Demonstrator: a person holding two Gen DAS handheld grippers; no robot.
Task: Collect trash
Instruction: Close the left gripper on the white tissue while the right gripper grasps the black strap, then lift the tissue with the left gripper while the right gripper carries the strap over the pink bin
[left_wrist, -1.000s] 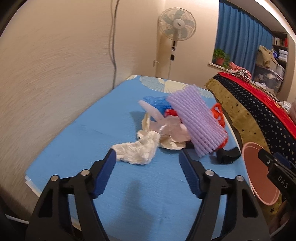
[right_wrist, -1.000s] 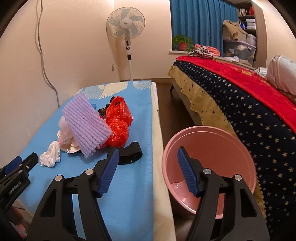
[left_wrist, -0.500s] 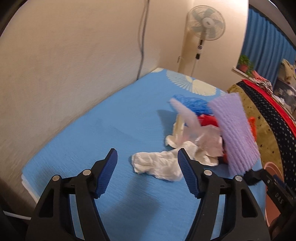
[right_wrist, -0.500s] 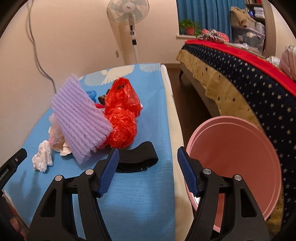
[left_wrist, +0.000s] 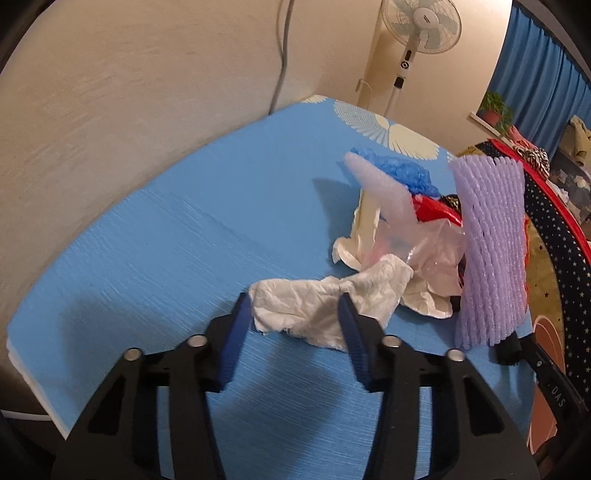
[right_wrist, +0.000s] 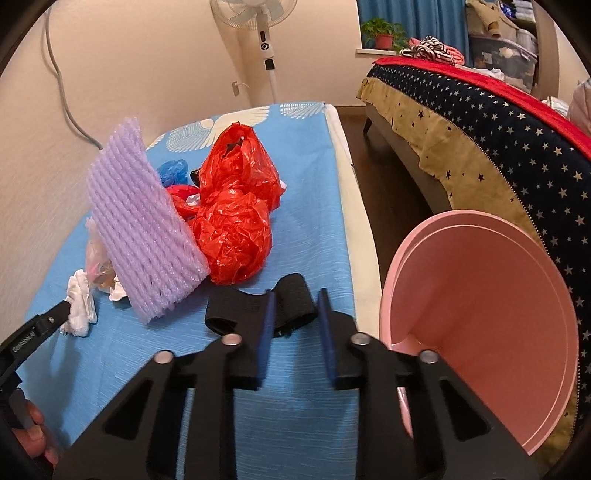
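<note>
A heap of trash lies on the blue-covered table: a purple foam net, a red plastic bag, blue plastic and clear wrappers. A white crumpled paper sits at the heap's near edge. My left gripper is closing on it, and both pads touch its sides. A black band lies near the table's right edge. My right gripper is closing, its narrow jaws pressed on the band's loop. A pink bin stands on the floor to the right.
A bed with a star-patterned cover runs along the right, behind the bin. A standing fan and a wall with a hanging cable are at the far end. A person's hand holds the left gripper.
Both grippers came forward and down. The left one now straddles the white paper and the right one the black band. Both pairs of jaws have narrowed, the right much more.
</note>
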